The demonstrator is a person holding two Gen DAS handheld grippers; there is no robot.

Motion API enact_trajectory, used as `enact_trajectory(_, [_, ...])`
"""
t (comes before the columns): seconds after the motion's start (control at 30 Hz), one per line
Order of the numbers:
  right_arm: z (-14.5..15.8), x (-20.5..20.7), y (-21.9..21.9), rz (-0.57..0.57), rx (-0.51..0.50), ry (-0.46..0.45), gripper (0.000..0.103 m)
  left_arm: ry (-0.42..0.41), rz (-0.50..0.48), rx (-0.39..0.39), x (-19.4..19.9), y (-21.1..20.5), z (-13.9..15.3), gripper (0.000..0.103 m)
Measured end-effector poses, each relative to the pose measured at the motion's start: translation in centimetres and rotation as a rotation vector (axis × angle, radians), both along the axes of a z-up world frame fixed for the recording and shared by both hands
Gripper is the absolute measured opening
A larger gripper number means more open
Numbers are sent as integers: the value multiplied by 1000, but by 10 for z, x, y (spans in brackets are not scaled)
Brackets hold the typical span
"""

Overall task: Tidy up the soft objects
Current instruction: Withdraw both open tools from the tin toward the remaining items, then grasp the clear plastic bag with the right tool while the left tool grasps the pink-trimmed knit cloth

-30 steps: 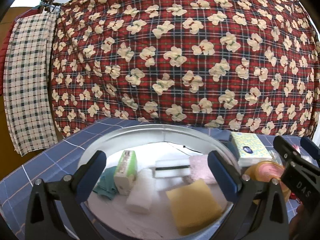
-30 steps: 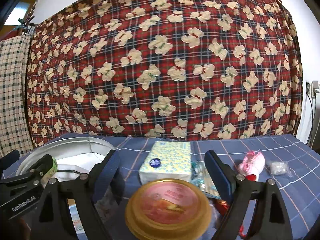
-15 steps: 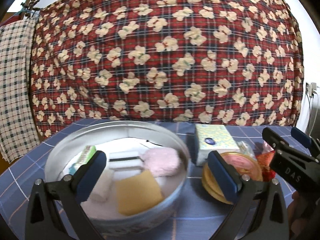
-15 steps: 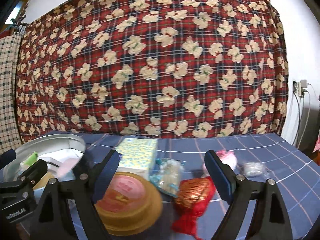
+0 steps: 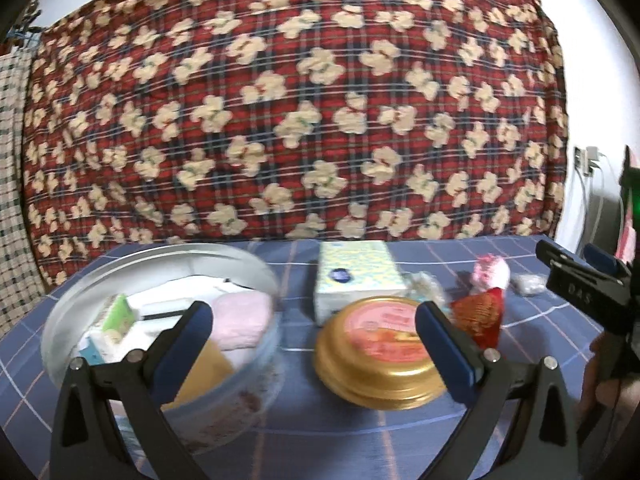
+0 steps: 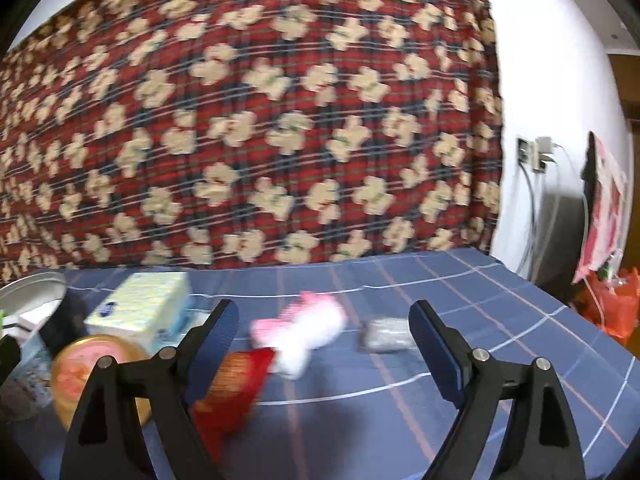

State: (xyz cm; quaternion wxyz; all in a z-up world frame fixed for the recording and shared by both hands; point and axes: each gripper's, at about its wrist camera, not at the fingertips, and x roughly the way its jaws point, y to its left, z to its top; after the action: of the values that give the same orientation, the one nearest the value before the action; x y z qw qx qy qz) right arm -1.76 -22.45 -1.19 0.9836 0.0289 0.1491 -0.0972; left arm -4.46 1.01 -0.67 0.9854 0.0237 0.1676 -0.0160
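A red plaid blanket (image 5: 296,112) printed with cream bears hung behind everything, filling the upper part of both views. Below it lay the bench (image 5: 360,444), covered in a blue cloth with pale grid lines.

In the left wrist view, a round metal basin (image 5: 68,320) sat at about 9 o'clock on the bench. It held a pink towel (image 5: 240,320), a yellow sponge (image 5: 204,376), a green-and-white pack (image 5: 116,316) and some white folded pieces. Just right of the basin stood a gold round tin (image 5: 380,364) with a pink lid, and behind it, at about 12 o'clock, a pale yellow tissue box (image 5: 352,276). A red and gold pouch (image 5: 480,316) lay at 3 o'clock of the tin, with a pink and white fluffy thing (image 5: 490,274) beyond it and a small grey packet (image 5: 528,284) farther right.

The left gripper (image 5: 312,344) stood wide, nothing between its blue pads, which framed the basin's right edge and the tin. The right gripper (image 6: 324,344) was also wide and empty; in its own view the pink and white fluffy thing (image 6: 304,332) and the grey packet (image 6: 386,334) lay on the cloth between its fingers, untouched, with the red pouch (image 6: 232,392) at 7 o'clock, blurred.
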Motion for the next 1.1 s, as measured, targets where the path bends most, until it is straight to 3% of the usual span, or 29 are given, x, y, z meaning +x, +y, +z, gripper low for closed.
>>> enact_trajectory(0.27, [-2, 3, -49, -65, 9, 32, 89, 7, -97, 45, -1, -44, 0, 103])
enact_trajectory(0.6, [-11, 14, -100, -101, 113, 119, 89, 26, -190, 98, -2, -93, -3, 103])
enact_trajectory(1.1, [-47, 102, -128, 13, 249, 427, 89, 108, -271, 113, 8, -136, -11, 103])
